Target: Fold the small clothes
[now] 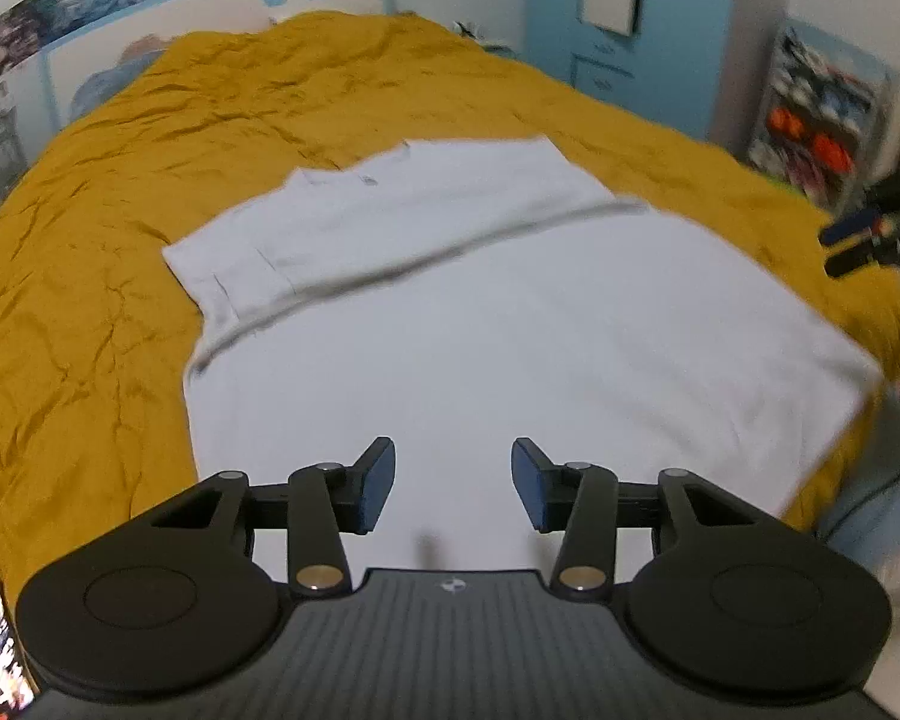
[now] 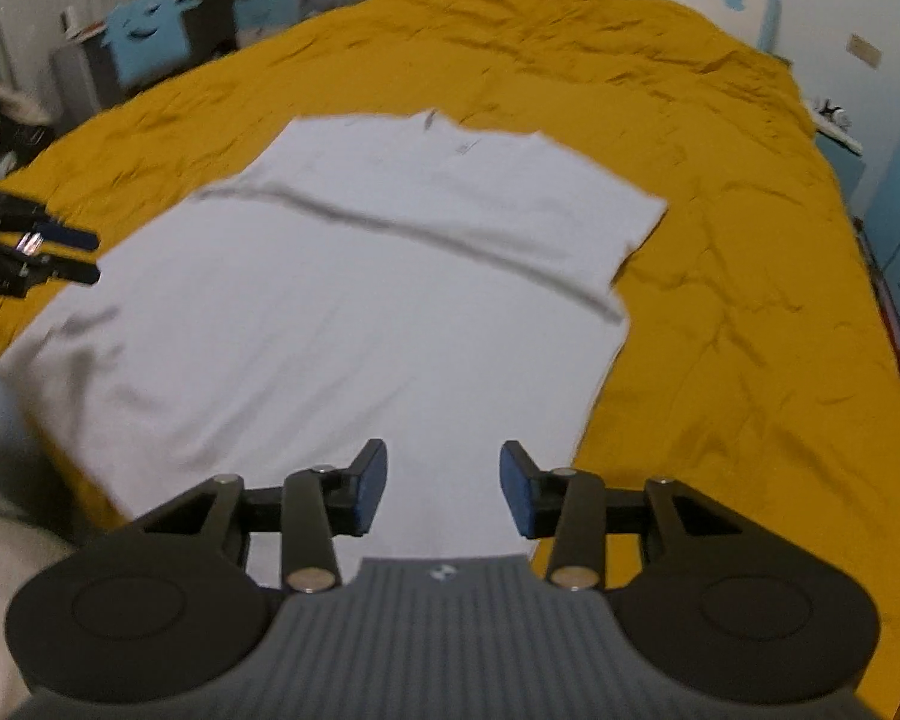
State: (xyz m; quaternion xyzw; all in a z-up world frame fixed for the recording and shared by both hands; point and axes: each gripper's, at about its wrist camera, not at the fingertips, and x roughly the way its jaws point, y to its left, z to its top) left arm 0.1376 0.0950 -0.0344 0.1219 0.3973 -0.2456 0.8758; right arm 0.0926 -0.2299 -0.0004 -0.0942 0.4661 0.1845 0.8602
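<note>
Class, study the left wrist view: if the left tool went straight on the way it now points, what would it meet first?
Most likely the white shirt: the open left tool points over it, nothing between. Depth is unclear; a flatter path might reach the mustard bedcover beyond.

My left gripper [image 1: 453,483] hangs over the near part of a white cotton T-shirt [image 1: 510,330], jaws spread wide, nothing between them. The shirt lies flat on a mustard-yellow wrinkled bedspread [image 1: 120,192], a fold line running across it. The right gripper [image 1: 870,234] shows at the frame's right edge.
</note>
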